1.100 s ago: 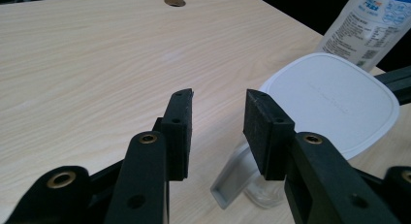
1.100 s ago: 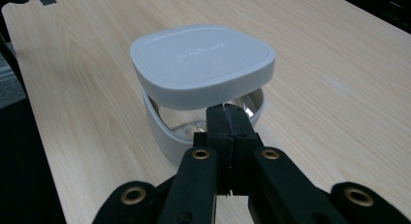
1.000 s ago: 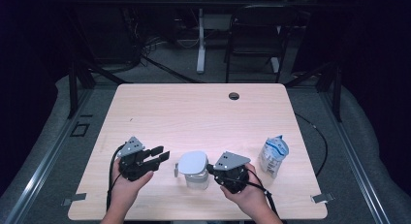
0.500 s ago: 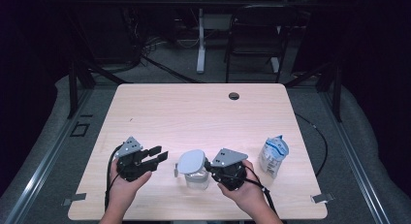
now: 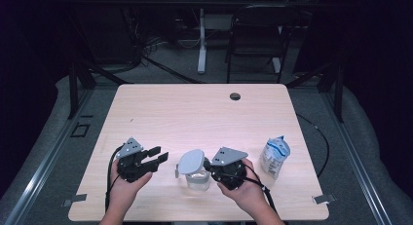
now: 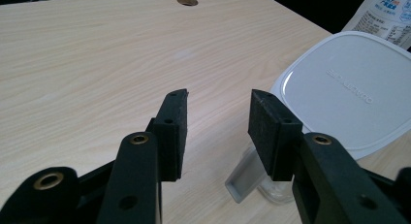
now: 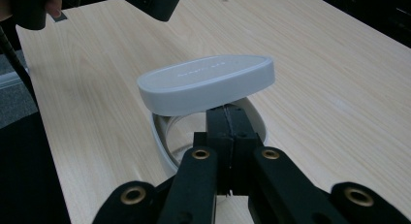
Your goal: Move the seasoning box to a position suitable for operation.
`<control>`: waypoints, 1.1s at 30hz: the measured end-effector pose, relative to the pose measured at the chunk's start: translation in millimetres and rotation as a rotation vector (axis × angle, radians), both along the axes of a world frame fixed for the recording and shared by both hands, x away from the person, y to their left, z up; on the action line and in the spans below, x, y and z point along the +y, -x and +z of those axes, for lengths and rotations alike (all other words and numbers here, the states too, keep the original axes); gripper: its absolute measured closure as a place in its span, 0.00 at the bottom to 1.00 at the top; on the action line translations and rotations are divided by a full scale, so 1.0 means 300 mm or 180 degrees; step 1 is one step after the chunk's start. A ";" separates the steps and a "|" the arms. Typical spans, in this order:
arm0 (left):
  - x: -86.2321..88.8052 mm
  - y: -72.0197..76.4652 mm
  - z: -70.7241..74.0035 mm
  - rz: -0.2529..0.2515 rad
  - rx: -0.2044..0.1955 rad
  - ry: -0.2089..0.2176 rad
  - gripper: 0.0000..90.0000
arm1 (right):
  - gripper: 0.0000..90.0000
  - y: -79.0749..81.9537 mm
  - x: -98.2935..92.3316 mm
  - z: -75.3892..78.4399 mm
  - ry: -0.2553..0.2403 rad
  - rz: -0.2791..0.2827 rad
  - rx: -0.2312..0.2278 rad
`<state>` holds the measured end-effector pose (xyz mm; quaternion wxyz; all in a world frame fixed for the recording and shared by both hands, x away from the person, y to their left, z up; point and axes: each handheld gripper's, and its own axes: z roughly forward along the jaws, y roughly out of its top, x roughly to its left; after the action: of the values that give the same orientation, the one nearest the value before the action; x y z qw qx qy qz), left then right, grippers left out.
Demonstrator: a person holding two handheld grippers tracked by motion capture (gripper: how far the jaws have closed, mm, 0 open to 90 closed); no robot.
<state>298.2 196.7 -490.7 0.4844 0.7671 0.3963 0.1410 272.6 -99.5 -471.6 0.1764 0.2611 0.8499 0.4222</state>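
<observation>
We take the clear container [image 5: 197,178] near the table's [image 5: 195,113] front edge as our landmark. Its white lid [image 5: 192,161] sits tilted on top, raised on the side toward our right gripper [image 5: 210,165] and no longer seated on the rim. In the right gripper view, that gripper's jaws are pressed together on the container's rim, just under the lifted lid [image 7: 206,83], so we have the container pinned by its wall.

Our left gripper [image 5: 159,157] hangs just to the container's left, apart from it. Its jaws have just been opening, and in the left gripper view they stand well apart with only bare tabletop between them; the lid [image 6: 349,88] lies off to their right, and its grey tab [image 6: 242,178] shows low between the pads [image 6: 269,132].

A second ago the lid lay flatter over the container; now it is cocked up. We judge the seal is broken and the left gripper has let go, so the next move is probably a fresh grip on the lid to carry it clear. The white pouch [image 5: 274,156] stands well to the container's right, untouched.
</observation>
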 end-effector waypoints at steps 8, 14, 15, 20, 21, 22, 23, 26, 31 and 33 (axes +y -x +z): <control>0.004 0.000 0.001 0.0006 -0.0012 -0.0013 0.65 | 1.00 -0.002 0.003 0.009 -0.0020 0.0015 0.0012; 0.005 0.001 0.002 0.0014 -0.0027 -0.0032 0.64 | 1.00 -0.003 0.009 0.016 -0.0016 0.0020 0.0002; 0.004 0.002 0.001 0.0017 -0.0027 -0.0036 0.64 | 1.00 -0.003 0.011 0.018 -0.0025 0.0024 -0.0004; 0.004 0.001 0.000 0.0020 -0.0034 -0.0056 0.62 | 1.00 -0.003 0.017 0.022 -0.0017 0.0031 -0.0003; 0.004 0.001 0.000 0.0023 -0.0039 -0.0058 0.61 | 1.00 -0.004 0.017 0.024 -0.0010 0.0031 -0.0001; 0.005 0.001 0.000 0.0026 -0.0045 -0.0063 0.60 | 1.00 -0.004 0.018 0.025 -0.0017 0.0035 -0.0006; 0.005 0.001 0.000 0.0026 -0.0045 -0.0063 0.60 | 1.00 -0.004 0.019 0.025 -0.0022 0.0040 -0.0007; 0.007 -0.001 -0.001 0.0053 -0.0068 -0.0091 0.58 | 1.00 -0.004 0.023 0.030 -0.0017 0.0041 -0.0024; 0.007 -0.001 0.000 0.0056 -0.0071 -0.0116 0.57 | 1.00 -0.004 0.032 0.037 -0.0027 0.0043 -0.0034; 0.008 0.000 0.001 0.0061 -0.0075 -0.0112 0.57 | 1.00 -0.005 0.034 0.040 -0.0025 0.0052 -0.0037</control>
<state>298.1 199.0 -490.3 0.4741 0.7699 0.3954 0.1616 274.0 -89.3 -459.5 0.1769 0.2524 0.8494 0.4284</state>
